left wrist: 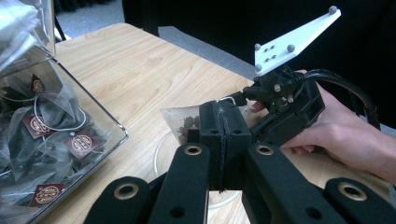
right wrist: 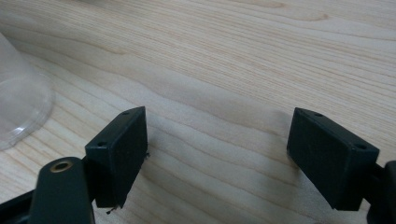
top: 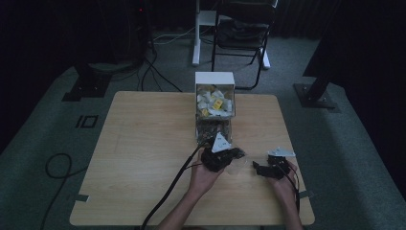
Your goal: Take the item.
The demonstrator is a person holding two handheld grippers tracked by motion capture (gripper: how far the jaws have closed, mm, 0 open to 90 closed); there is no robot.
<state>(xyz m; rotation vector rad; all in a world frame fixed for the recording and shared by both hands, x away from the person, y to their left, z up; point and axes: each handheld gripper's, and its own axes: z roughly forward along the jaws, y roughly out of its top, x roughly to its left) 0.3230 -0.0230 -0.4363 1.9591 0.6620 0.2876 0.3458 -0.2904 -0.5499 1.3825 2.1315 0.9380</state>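
Pinching a translucent pyramid tea bag (left wrist: 183, 122) over the clear plastic cup (left wrist: 164, 151), our left gripper (left wrist: 223, 140) is clamped; our right gripper (right wrist: 217, 158) gapes empty above the pale wooden table (right wrist: 243, 60).

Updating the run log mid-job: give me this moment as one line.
left gripper: shut on tea bag above clear cup | right gripper: open, empty, over table | tea-bag dispenser: stocked

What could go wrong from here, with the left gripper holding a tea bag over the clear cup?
The left gripper pinches only the tea bag's edge, so it may slip before reaching the clear cup. The cup looks light and unheld: the right gripper stands open beside it, so a nudge could tip it. The tea bag's string might snag.
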